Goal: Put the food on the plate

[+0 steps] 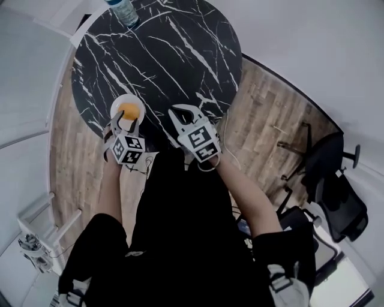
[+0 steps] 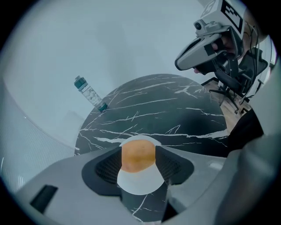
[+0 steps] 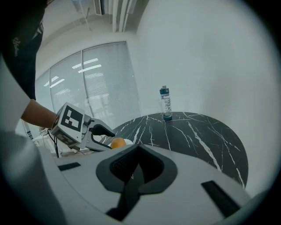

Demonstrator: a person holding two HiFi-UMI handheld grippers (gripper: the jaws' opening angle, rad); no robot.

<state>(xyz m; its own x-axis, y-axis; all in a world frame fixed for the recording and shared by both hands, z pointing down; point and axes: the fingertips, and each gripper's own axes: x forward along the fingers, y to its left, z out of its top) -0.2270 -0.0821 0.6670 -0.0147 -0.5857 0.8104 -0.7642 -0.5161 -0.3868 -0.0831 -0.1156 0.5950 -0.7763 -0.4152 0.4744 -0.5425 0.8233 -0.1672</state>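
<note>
Head view: a round black marble table (image 1: 180,48) fills the upper centre, with a clear water bottle (image 1: 123,11) at the top edge. A small white plate (image 1: 116,102) sits at the table's lower-left rim, and a golden-brown piece of food (image 1: 128,111) shows over its middle. The left gripper (image 1: 125,123) reaches in from below with one finger on each side of the food. The right gripper (image 1: 186,113) is just right of it over the table edge, its jaws drawn together. A black office chair (image 1: 336,192) stands on the wooden floor at the right.

Left gripper view: the left gripper (image 2: 138,159) has its dark pads pressed against both sides of the food (image 2: 137,154), which it holds over the upper half of the plate (image 2: 140,182). Whether the food touches the plate cannot be told. The bottle (image 2: 90,93) stands at the table's (image 2: 175,114) far left rim. The right gripper (image 2: 189,59) shows in the upper right.

Right gripper view: the right gripper (image 3: 134,165) has its jaws fully together with nothing between them. At centre left, the left gripper (image 3: 103,132) clasps the food (image 3: 117,143) at the near table (image 3: 193,136) edge. The bottle (image 3: 165,103) stands upright at the far rim, with window blinds (image 3: 96,83) behind.
</note>
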